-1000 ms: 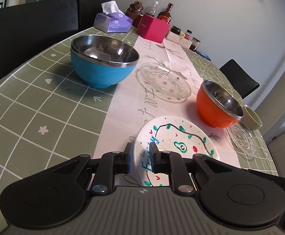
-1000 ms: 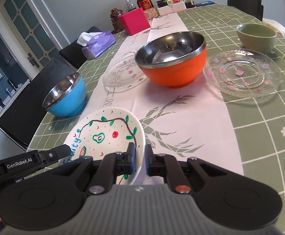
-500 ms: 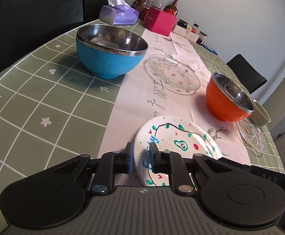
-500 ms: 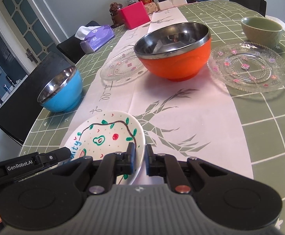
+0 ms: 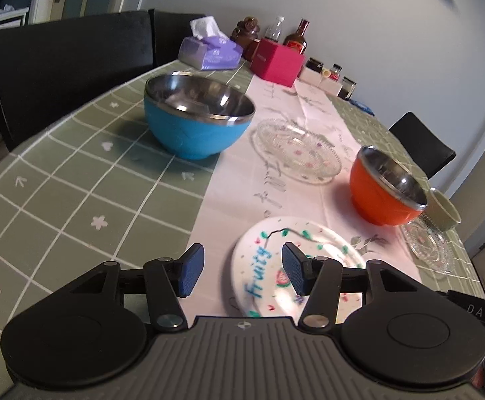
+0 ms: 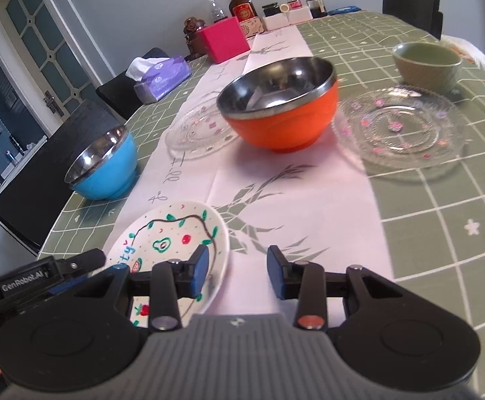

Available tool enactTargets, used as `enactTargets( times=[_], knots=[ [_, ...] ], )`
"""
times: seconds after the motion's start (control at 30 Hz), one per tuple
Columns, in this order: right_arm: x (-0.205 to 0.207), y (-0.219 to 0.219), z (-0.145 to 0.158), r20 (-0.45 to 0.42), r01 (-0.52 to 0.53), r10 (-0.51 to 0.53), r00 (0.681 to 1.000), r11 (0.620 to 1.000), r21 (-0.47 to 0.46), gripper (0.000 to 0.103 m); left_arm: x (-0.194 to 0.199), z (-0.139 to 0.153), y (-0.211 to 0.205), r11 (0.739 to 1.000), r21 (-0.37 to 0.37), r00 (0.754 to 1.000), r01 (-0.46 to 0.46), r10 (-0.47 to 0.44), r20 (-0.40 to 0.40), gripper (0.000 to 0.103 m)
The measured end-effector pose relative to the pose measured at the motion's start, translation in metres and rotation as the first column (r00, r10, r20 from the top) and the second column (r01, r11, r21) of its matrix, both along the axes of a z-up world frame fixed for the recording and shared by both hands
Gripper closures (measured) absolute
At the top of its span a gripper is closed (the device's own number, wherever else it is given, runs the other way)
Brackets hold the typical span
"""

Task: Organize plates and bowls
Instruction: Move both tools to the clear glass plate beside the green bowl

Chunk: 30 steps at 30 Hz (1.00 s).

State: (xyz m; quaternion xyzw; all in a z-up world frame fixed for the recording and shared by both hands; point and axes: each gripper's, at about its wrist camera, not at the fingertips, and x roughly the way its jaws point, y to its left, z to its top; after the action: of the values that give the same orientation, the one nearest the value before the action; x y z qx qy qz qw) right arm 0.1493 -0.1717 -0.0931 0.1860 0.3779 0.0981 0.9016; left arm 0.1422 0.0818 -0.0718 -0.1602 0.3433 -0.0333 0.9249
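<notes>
A green grid tablecloth [image 6: 426, 206] under grey walls holds three plates, three bowls; both grippers' jaws are opening, empty.

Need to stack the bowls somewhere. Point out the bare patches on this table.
Bare green cloth left of the blue bowl; bare runner between the fruit plate and orange bowl. Crowded: far end, around the pink box.
</notes>
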Motion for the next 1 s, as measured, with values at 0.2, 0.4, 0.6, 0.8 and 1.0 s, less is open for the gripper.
enactTargets(
  times=[0.2, 0.4, 0.6, 0.8, 1.0],
  knots=[
    [-0.012, -0.034, 0.009, 0.008, 0.067, -0.067, 0.998, 0.998, -0.015, 0.054, -0.001, 0.024, -0.029, 0.996, -0.024, 0.996, 0.082, -0.081, 0.038, 0.038],
    [-0.02, -0.077, 0.015, 0.013, 0.151, -0.151, 0.988, 0.988, -0.015, 0.053, 0.006, 0.032, -0.072, 0.98, -0.065, 0.982, 0.19, -0.189, 0.024, 0.038],
    [-0.023, -0.118, 0.018, 0.022, 0.221, -0.22, 0.975, 0.975, -0.021, 0.053, 0.022, 0.026, -0.123, 0.948, -0.108, 0.954, 0.298, -0.3, -0.001, 0.038],
    [-0.013, -0.153, 0.016, 0.016, 0.287, -0.286, 0.958, 0.958, -0.019, 0.053, 0.042, 0.013, -0.162, 0.934, -0.132, 0.94, 0.331, -0.338, -0.035, 0.038],
    [0.009, -0.174, 0.007, -0.018, 0.31, -0.31, 0.951, 0.951, -0.011, 0.053, 0.067, 0.0, -0.183, 0.938, -0.164, 0.944, 0.306, -0.321, -0.072, 0.038]
  ],
)
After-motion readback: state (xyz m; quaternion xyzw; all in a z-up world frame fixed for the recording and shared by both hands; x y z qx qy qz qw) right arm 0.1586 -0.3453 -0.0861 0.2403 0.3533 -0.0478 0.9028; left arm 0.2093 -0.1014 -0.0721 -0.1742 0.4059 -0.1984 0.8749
